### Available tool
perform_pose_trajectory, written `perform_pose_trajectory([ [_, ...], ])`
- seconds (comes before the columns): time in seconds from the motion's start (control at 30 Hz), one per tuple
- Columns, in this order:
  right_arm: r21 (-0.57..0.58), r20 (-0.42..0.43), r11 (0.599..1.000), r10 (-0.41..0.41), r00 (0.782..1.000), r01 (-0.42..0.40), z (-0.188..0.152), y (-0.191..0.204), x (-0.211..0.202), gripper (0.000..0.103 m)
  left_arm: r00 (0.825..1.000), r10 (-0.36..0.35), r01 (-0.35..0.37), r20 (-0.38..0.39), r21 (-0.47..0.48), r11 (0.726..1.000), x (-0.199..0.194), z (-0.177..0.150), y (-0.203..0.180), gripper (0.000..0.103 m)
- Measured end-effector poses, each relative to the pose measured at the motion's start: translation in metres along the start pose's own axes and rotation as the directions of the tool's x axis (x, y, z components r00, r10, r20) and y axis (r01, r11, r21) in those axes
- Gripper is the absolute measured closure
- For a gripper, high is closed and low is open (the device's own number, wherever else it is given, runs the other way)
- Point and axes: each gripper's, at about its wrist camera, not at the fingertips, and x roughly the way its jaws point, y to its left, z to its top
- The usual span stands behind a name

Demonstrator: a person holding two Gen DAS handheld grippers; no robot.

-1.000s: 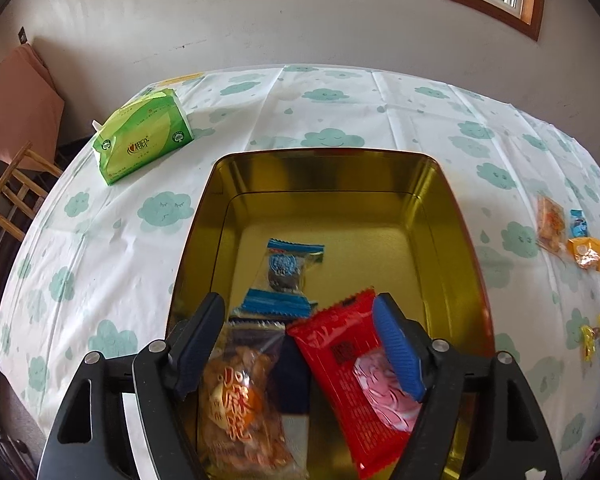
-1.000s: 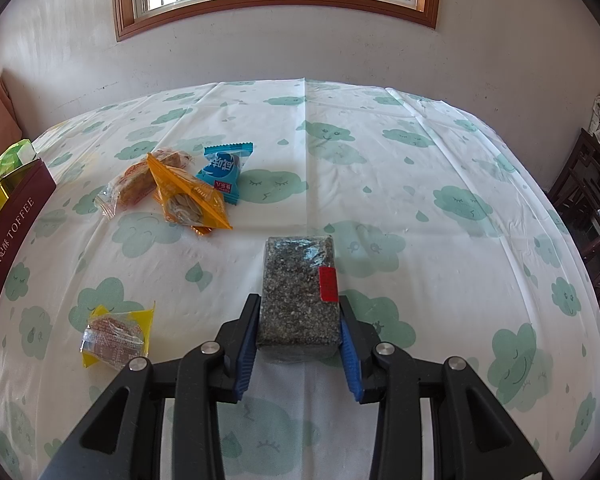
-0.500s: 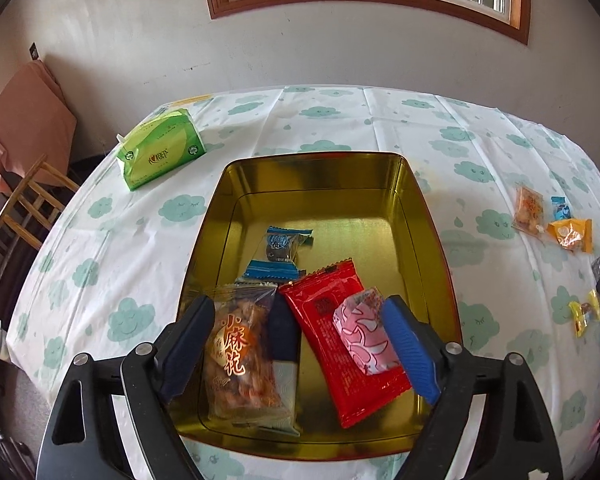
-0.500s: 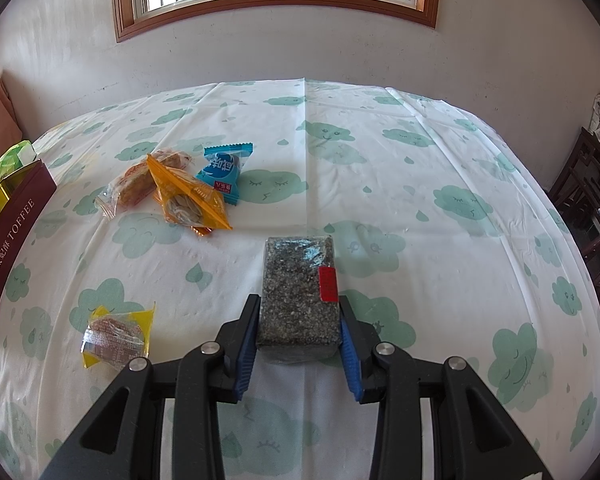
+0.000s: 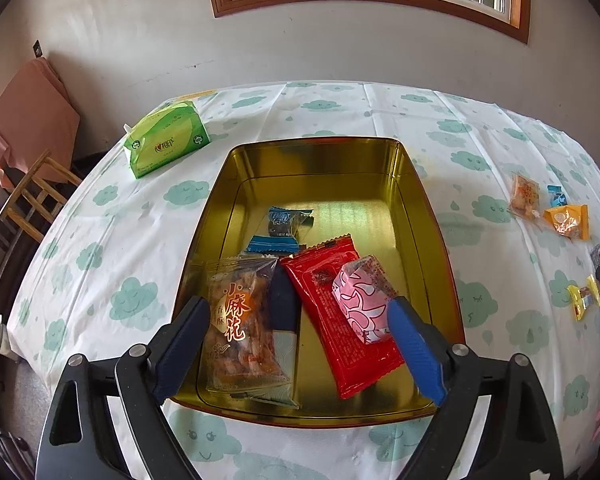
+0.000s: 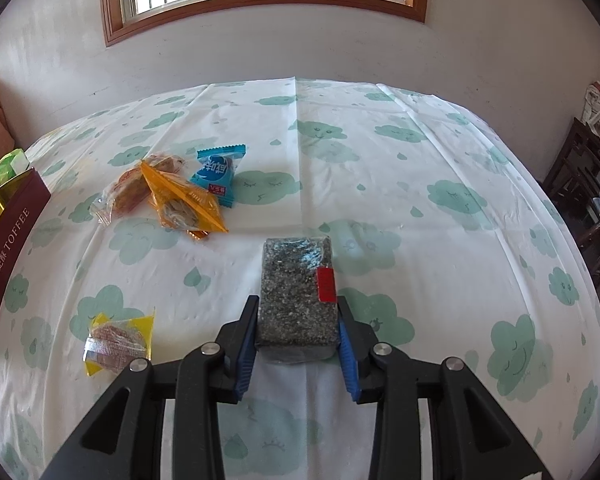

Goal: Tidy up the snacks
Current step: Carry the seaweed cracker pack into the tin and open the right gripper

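Over the near end of the gold tin [image 5: 414, 184], our left gripper [image 5: 300, 344] hangs with its jaws wide, having just been opening, and grips nothing; the pink-wrapped sweet [image 5: 360, 300] lies loose on the red packet [image 5: 340, 320] inside the tin. To the tin's right on the cloud-print tablecloth [image 6: 380, 160], our right gripper [image 6: 296, 340] has its pads against the sides of the dark seed bar [image 6: 296, 292]. We judge the slick wrapper could slip if we lift it by its near end alone. Beyond, the orange packet [image 6: 184, 204] covers part of a clear-wrapped snack [image 6: 132, 188]. The bar's near end and underside stay hidden.
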Motion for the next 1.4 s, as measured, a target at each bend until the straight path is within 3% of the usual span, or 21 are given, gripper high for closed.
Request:
perform_pose_trajectory([
  [0.13,0.012,0.013,1.000,-0.009,1.000,0.009,0.001,0.002,-0.008,0.067,1.000,-0.002,0.002,0.011,0.002,1.000,-0.004,-0.002,0.001,0.008],
  [0.33,-0.003,0.052,1.000,0.001,0.999,-0.001,0.011,0.013,-0.032,0.068,1.000,-0.013,0.013,0.014,0.001,1.000,-0.007,-0.006,0.001,0.006],
  [0.63,-0.109,0.096,0.989,0.108,0.989,-0.097,0.022,0.071,-0.067,0.068,1.000,-0.012,0.012,0.024,-0.013,1.000,-0.013,-0.010,0.008,0.003],
  [1.17,-0.288,0.023,0.903,0.338,0.941,-0.318,0.009,0.198,-0.086,0.068,0.999,0.039,-0.037,0.010,-0.156,0.987,-0.017,-0.019,0.067,0.003],
  [1.4,-0.362,-0.019,0.856,0.389,0.921,-0.369,0.006,0.245,-0.086,0.068,0.998,0.061,-0.059,0.005,-0.196,0.979,-0.020,-0.026,0.089,0.003],
])
